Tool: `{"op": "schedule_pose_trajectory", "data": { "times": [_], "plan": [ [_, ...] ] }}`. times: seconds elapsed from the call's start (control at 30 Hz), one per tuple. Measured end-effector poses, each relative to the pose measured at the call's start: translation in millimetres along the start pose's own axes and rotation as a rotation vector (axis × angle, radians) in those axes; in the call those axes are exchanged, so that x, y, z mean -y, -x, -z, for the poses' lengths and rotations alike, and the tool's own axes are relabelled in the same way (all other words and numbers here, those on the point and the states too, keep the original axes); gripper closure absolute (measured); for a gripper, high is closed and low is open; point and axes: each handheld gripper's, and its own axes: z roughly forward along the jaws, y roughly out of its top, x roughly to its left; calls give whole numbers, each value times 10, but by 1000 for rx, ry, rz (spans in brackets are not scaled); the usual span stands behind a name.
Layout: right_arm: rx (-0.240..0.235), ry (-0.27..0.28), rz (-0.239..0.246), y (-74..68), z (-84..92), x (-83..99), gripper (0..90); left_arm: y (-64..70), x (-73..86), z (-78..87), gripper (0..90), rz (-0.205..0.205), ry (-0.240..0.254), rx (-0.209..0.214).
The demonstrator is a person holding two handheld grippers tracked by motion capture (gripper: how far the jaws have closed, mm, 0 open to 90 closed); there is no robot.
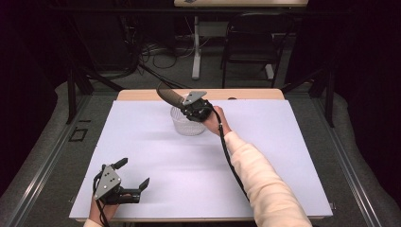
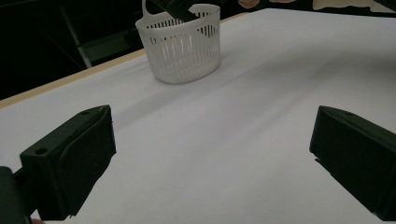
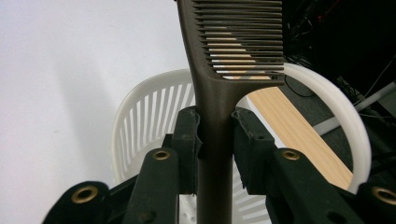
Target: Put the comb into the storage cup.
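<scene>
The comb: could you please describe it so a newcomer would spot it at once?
On the white table cover, near the far edge, stands a white slatted basket. Above it, the right tool grips a dark brown comb by its handle, the scene's one toothed thing.

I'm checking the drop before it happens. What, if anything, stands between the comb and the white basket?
Nothing visible. The right tool holds the comb directly above the basket, whose open top is unobstructed.

Matt plastic comb [image 3: 219, 93], slatted plastic basket [image 2: 180, 44]

Cream sleeve [image 1: 265, 177], black grippers — grey plates
</scene>
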Motion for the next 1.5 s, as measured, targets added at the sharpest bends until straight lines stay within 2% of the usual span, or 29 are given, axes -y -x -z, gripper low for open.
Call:
{"op": "schedule_pose_trajectory", "data": {
  "times": [0.8,0.83,0.9,1.0,1.13,1.27,1.43,1.5],
  "plan": [
    [-15,-44,7,8,-5,51,717,-4,1,3,0,4,3,-4],
    [-18,-49,6,7,-5,52,703,-5,1,3,1,3,1,-4],
    [-19,-60,-6,4,-3,49,616,-5,1,5,0,4,2,-1],
    [-29,-70,-42,19,47,41,504,-6,1,4,0,3,2,-2],
    [-39,-83,-74,38,126,36,403,-1,-1,0,1,-1,1,-1],
    [-70,-80,-105,62,219,27,316,-2,0,0,1,0,0,-3],
    [-107,-98,-120,80,330,15,223,-3,-1,-4,0,-1,-1,-2],
    [-101,-95,-124,78,368,11,179,0,-2,-5,1,-2,-1,-3]
  ]
}}
